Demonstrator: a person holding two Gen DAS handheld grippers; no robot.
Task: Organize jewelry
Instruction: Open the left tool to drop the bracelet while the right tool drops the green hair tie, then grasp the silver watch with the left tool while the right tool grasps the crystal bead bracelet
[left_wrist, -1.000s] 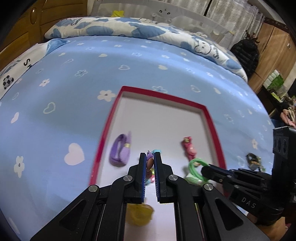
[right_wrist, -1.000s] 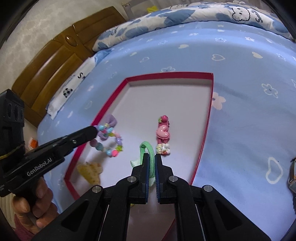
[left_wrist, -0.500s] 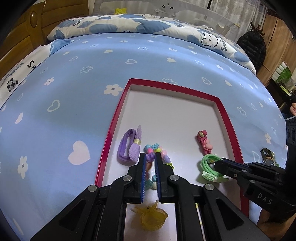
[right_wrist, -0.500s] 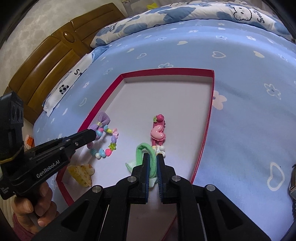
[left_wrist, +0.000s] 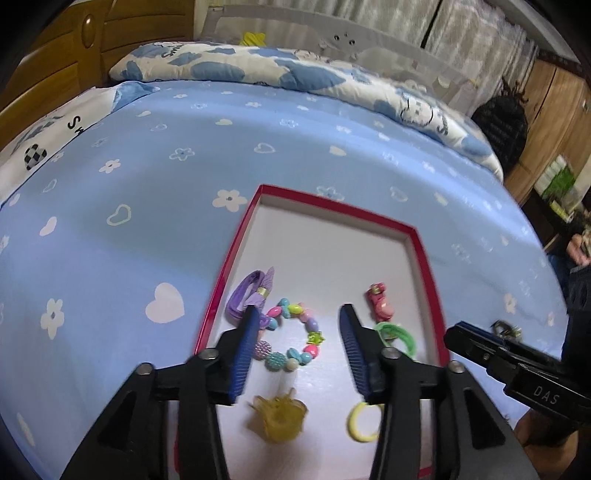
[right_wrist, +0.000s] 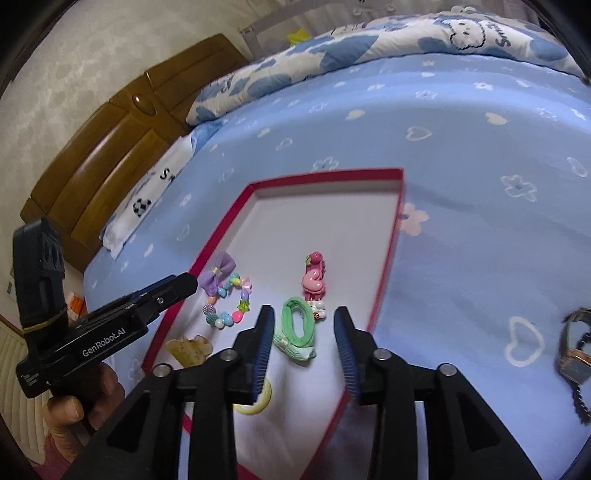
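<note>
A red-rimmed tray (left_wrist: 236, 258) (right_wrist: 391, 236) with a white floor lies on the blue bed. In it lie a purple bow (left_wrist: 249, 295) (right_wrist: 218, 275), a multicoloured bead bracelet (left_wrist: 291, 339) (right_wrist: 229, 302), a pink heart clip (left_wrist: 380, 306) (right_wrist: 314, 280), a green hair tie (left_wrist: 397, 334) (right_wrist: 295, 330), a yellow claw clip (left_wrist: 279, 415) (right_wrist: 190, 349) and a yellow ring (left_wrist: 362, 422) (right_wrist: 255, 404). My left gripper (left_wrist: 299, 328) is open over the bracelet. My right gripper (right_wrist: 303, 325) is open over the green hair tie.
A watch (right_wrist: 576, 347) (left_wrist: 506, 330) lies on the blue sheet right of the tray. A patterned quilt (left_wrist: 280, 70) lies rolled at the far side. A wooden headboard (right_wrist: 110, 147) stands at the left, wardrobes (left_wrist: 554, 110) at the right.
Both grippers have opened and drawn back. The bracelet has left the left jaws and the green hair tie has left the right jaws; both lie in the tray.
</note>
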